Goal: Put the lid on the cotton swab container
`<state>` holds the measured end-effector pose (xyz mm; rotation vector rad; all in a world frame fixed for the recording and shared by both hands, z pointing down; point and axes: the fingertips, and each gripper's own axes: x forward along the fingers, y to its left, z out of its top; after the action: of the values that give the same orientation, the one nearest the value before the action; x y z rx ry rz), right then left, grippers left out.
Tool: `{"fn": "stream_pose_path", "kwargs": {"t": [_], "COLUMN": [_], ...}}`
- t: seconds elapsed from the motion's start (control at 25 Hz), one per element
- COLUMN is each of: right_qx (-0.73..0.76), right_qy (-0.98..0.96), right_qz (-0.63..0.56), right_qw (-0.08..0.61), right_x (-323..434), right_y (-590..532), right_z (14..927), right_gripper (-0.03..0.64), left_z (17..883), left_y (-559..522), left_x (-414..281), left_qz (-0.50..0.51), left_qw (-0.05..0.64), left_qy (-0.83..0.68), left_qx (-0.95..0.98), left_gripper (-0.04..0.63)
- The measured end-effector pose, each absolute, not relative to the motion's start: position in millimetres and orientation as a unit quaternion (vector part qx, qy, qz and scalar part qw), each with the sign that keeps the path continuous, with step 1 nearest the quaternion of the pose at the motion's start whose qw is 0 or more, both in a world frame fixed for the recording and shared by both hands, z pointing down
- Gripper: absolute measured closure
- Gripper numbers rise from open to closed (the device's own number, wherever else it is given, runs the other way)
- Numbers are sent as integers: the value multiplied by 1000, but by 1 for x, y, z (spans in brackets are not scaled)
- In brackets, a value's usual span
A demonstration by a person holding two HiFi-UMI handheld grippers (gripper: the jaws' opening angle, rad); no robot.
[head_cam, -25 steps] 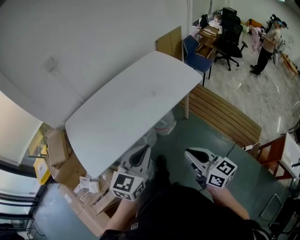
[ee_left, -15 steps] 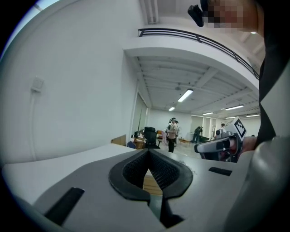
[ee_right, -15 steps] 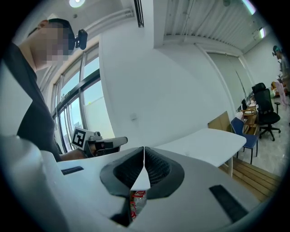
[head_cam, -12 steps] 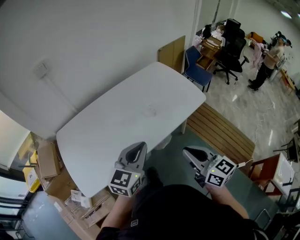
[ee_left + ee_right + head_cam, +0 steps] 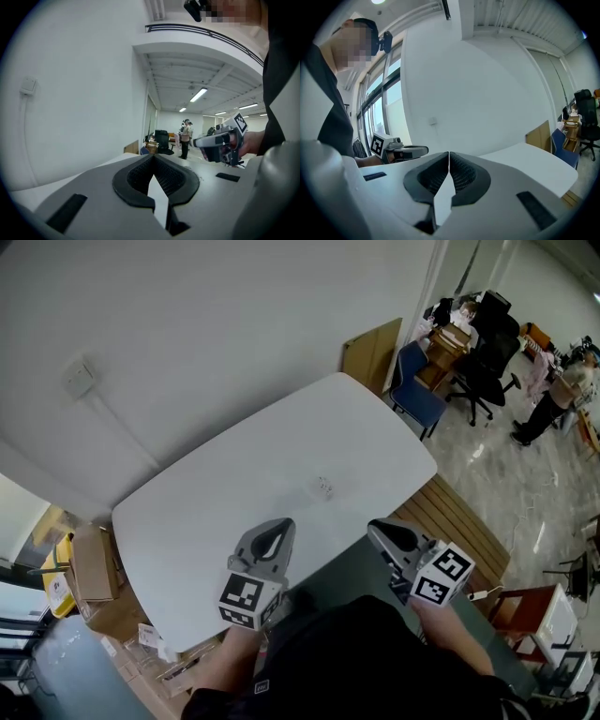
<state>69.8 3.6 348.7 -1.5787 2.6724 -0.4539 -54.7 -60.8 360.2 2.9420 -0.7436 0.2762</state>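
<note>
A small clear container [image 5: 323, 487] lies near the middle of the white table [image 5: 234, 493]; it is too small to tell whether a lid is beside it. My left gripper [image 5: 279, 524] hovers over the table's near edge, short of the container, shut with nothing in it. My right gripper [image 5: 378, 526] hangs just off the near edge to the right, also shut and empty. In the left gripper view the jaws [image 5: 153, 156] meet at their tips, and the right gripper [image 5: 220, 140] shows beyond. In the right gripper view the jaws [image 5: 448, 153] are closed too.
Cardboard boxes [image 5: 94, 563] sit on the floor left of the table. A blue chair [image 5: 417, 381] and black office chairs [image 5: 487, 352] stand beyond its far right corner, with a person [image 5: 562, 395] further off. A slatted wooden bench [image 5: 459, 521] runs along the table's right side.
The view has swung toward the table, which now lies closer and more centred. Both grippers have come forward to its near edge, still shut.
</note>
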Motion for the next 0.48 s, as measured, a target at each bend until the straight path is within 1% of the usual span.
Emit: {"fn": "stream_pose_path", "kwargs": {"t": [0.28,0.4,0.48], "right_qx": [-456,-419,-387], "right_qy": [872,890,904], "right_qz": [-177,-177,-182], "right_qw": [-2,-15,-24], "right_x": [112,127,137], "right_y": [-58,-93,-112], "right_z": [367,374,377], "right_gripper": [600,600,600], "left_z": [369,371,372], "left_y": [-105,-129,-142], "left_x": [-11,4,11], "left_qz": [106,111,107], "left_qw": [67,62,71], "left_qy": [-278,-314,-350], "left_qx": [952,941,928], "left_gripper": [584,584,584]}}
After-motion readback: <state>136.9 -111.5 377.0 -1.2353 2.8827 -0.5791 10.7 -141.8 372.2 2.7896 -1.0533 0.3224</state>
